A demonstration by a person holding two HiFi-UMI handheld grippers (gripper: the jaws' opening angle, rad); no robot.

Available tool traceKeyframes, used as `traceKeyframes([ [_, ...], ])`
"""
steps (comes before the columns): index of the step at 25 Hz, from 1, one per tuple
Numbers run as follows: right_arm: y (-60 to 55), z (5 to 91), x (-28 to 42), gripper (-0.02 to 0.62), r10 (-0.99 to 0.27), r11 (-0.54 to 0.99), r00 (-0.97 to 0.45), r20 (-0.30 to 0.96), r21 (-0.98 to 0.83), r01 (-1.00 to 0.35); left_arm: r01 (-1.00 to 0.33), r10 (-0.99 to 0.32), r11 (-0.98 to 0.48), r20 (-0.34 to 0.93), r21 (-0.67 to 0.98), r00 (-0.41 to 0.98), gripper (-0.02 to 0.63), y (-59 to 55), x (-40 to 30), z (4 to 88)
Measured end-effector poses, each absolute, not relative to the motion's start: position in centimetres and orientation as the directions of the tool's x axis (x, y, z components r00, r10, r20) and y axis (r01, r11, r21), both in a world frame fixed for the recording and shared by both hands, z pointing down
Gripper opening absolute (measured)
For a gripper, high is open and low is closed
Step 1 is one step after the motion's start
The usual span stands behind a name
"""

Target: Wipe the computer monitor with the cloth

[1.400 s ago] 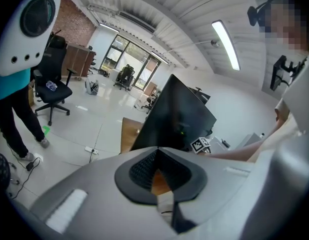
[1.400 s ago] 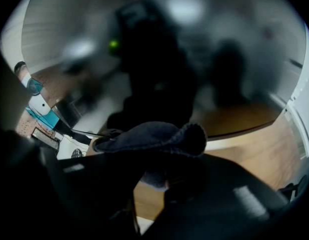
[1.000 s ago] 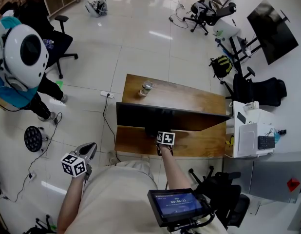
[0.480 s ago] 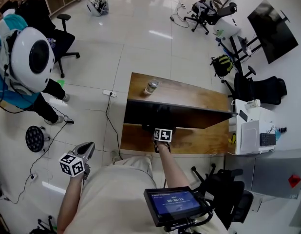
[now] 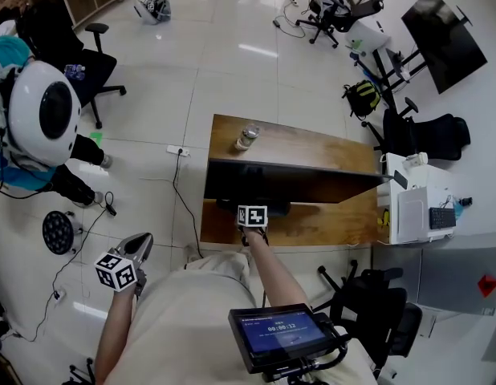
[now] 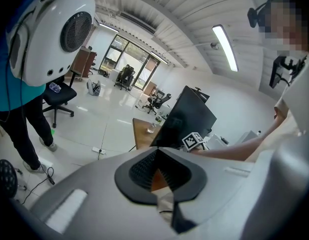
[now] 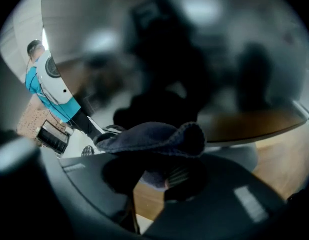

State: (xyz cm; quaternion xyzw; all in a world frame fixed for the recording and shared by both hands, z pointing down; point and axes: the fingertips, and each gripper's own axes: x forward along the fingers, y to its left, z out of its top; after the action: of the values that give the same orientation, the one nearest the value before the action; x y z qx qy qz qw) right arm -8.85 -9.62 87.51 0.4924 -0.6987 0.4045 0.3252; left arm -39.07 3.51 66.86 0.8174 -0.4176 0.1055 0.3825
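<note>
The black monitor (image 5: 288, 181) stands on a wooden desk (image 5: 312, 152). My right gripper (image 5: 252, 216) is pressed against the lower left part of its screen. In the right gripper view that gripper (image 7: 162, 176) is shut on a dark blue cloth (image 7: 154, 136), which bunches over the jaws against the dark, reflective screen (image 7: 194, 59). My left gripper (image 5: 124, 267) hangs off to the left over the floor, away from the desk. Its jaws (image 6: 157, 171) are shut with nothing in them. The left gripper view shows the monitor (image 6: 189, 116) side-on.
A clear bottle (image 5: 246, 137) stands on the desk's far side. A person in a white helmet (image 5: 41, 111) stands at left near an office chair (image 5: 91, 66). A white cabinet (image 5: 412, 207) abuts the desk's right end. A black chair (image 5: 368, 311) sits behind me.
My right gripper has slid the cloth leftward along the lower part of the screen. The left gripper has stayed put.
</note>
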Motion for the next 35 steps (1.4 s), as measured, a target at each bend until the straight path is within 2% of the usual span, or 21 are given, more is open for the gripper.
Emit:
traceKeyframes([
  [23,-9.5,88.1,-18.9,0.097,-0.348,0.334,-0.401,0.847,-0.287,-0.898,-0.789,-0.63,-0.304,0.508,0.534,0.587,-0.008,6.2,-41.6,67.3],
  [35,-10.2,86.1,-22.9,0.097,-0.354,0.29,-0.51,0.784,-0.426,-0.857,-0.789,-0.642,-0.294,0.499,0.539,0.581,-0.008,6.9,-42.2,67.5],
])
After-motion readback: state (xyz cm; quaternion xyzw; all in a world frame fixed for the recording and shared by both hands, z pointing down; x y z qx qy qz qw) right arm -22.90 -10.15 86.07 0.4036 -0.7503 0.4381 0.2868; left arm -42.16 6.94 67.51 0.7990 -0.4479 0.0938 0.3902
